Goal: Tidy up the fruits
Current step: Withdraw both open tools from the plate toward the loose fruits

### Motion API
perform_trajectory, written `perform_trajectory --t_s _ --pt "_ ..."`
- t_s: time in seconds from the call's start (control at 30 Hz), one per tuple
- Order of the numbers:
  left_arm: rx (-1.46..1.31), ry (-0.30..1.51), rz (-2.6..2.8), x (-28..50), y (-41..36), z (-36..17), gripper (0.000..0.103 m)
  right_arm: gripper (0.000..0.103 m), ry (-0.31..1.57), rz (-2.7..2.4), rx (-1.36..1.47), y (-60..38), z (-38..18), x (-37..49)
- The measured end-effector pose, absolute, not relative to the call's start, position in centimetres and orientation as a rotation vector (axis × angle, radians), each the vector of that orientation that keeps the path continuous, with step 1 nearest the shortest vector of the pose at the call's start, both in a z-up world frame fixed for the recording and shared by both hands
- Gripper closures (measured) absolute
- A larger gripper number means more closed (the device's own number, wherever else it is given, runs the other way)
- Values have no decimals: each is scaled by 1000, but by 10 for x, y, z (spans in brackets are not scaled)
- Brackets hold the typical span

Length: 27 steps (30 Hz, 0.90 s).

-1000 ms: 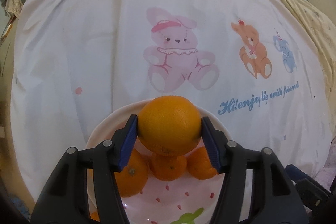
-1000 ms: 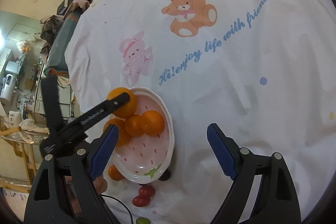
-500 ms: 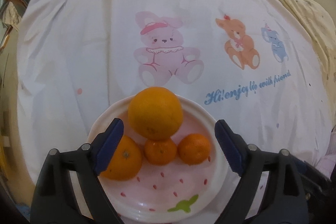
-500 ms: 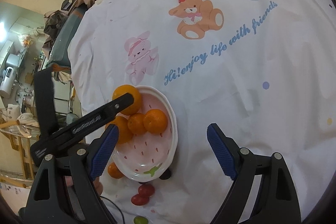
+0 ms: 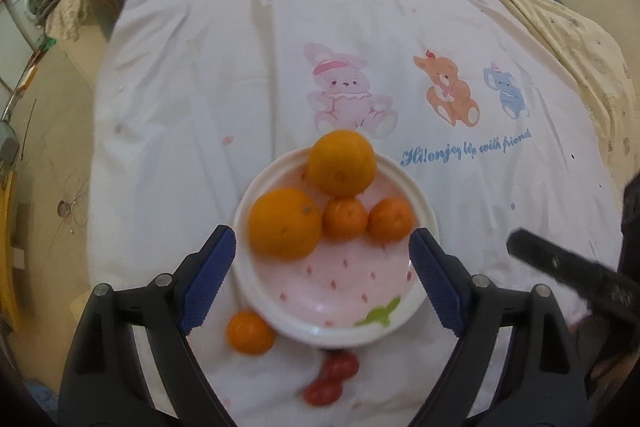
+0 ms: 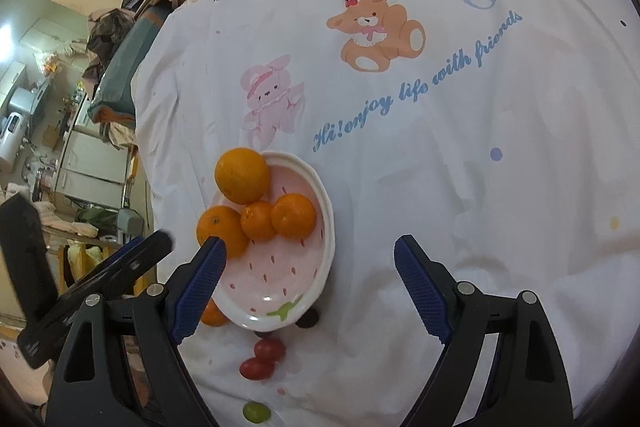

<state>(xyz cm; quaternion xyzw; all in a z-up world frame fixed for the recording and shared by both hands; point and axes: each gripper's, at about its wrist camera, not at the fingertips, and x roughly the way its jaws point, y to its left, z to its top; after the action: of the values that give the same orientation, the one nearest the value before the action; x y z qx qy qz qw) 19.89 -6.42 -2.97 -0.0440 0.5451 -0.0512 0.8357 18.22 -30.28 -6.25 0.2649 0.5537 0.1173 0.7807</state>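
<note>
A pink strawberry-pattern plate [image 5: 352,291] [image 6: 280,279] holds two big oranges [image 5: 342,163] [image 5: 285,223] and two small mandarins [image 5: 345,219] [image 5: 390,219]. A loose mandarin [image 5: 251,331] lies on the cloth at the plate's near left. Two red cherry tomatoes [image 5: 332,379] [image 6: 262,359] lie just in front of the plate. A green grape [image 6: 256,411] lies nearer still. My left gripper [image 5: 322,279] is open and empty above the plate's near side. My right gripper [image 6: 308,287] is open and empty to the plate's right.
A white cloth [image 5: 360,27] with printed cartoon animals covers the bed. A dark fruit [image 6: 308,319] peeks from under the plate's near edge. A cluttered room lies off the left edge [image 6: 60,107]. The left gripper's arm [image 6: 100,279] shows in the right wrist view.
My left gripper has opened, let the big orange go onto the plate's far side, and drawn back and up. The right gripper has stayed open and moved little.
</note>
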Motion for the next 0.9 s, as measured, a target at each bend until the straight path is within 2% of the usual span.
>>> perform_trajectory --t_s 0.53,0.9 --pt "-119 1113 -65 105 -14 -33 17 15 1199 237 503 -298 -66 128" --pt "-121 1081 -29 89 -8 -41 17 15 1216 220 428 -286 -78 99"
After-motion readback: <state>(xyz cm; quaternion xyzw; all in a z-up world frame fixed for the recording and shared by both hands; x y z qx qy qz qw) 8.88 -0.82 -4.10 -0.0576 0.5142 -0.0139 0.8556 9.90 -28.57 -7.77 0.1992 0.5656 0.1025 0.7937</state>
